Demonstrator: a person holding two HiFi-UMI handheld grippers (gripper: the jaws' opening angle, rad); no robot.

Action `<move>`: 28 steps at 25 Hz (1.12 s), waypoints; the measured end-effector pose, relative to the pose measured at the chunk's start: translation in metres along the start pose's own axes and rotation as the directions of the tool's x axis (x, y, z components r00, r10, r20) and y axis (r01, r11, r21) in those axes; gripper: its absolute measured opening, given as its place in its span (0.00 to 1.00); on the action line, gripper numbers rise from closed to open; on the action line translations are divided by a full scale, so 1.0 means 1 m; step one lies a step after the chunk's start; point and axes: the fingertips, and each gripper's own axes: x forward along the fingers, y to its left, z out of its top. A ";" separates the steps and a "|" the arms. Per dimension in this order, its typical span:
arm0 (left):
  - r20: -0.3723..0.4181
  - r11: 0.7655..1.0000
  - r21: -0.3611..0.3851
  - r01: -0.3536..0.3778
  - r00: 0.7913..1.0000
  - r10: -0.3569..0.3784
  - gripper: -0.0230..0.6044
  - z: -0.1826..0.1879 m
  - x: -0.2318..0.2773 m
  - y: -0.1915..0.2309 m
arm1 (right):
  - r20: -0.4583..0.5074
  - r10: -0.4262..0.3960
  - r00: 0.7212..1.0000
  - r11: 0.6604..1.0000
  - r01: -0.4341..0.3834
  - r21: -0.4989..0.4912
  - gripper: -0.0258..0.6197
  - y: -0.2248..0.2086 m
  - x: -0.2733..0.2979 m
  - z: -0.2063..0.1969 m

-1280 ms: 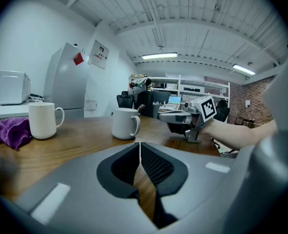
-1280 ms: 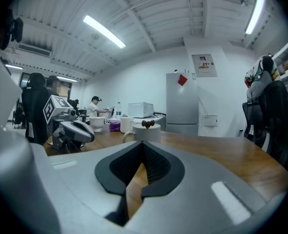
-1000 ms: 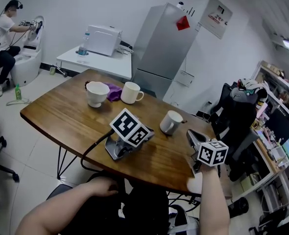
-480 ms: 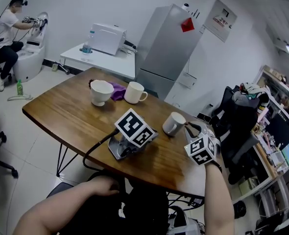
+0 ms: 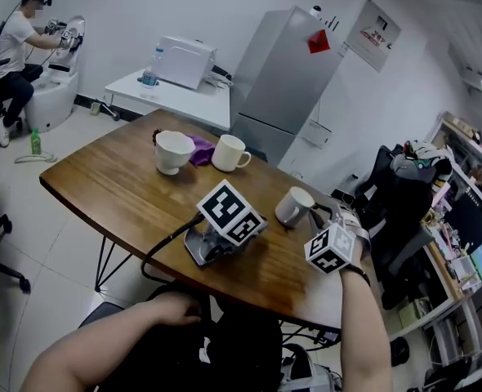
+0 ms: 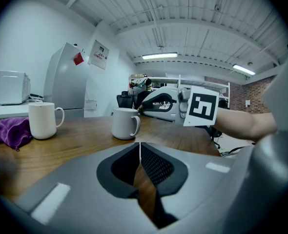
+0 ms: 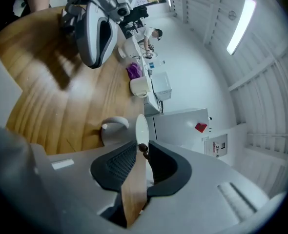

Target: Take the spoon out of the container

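Note:
A white mug stands near the right end of the wooden table. My right gripper is held right beside it, jaws toward its rim. In the right gripper view the jaws are shut on the small dark end of the spoon, just over the mug's rim; the spoon's bowl is hidden inside. My left gripper lies on the table left of the mug, shut and holding nothing. Its own view looks across at the mug and the right gripper.
Two more white cups and a purple cloth sit at the table's far side. A cable runs off the near edge. A loaded office chair stands right of the table; a fridge behind.
My right gripper has moved from the table's near right edge up to the mug and closed at its rim. The left gripper has stayed on the table.

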 end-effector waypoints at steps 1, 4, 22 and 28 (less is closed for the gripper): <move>0.000 1.000 0.000 0.000 1.000 0.000 0.06 0.000 0.000 0.000 | -0.006 -0.007 1.000 1.000 0.007 -0.010 0.16 0.000 0.000 0.000; 0.001 1.000 0.000 0.001 1.000 -0.001 0.06 0.000 0.000 -0.001 | -0.004 -0.033 0.999 0.999 0.033 -0.026 0.13 -0.001 -0.002 -0.001; 0.001 1.000 -0.001 0.001 1.000 -0.001 0.06 -0.001 -0.001 0.001 | 0.027 -0.299 0.954 0.933 0.287 0.215 0.13 -0.070 -0.058 -0.034; -0.001 1.000 -0.001 0.003 1.000 -0.003 0.06 -0.001 -0.002 0.001 | -0.054 -0.207 0.977 0.872 0.209 0.443 0.13 -0.043 -0.043 -0.081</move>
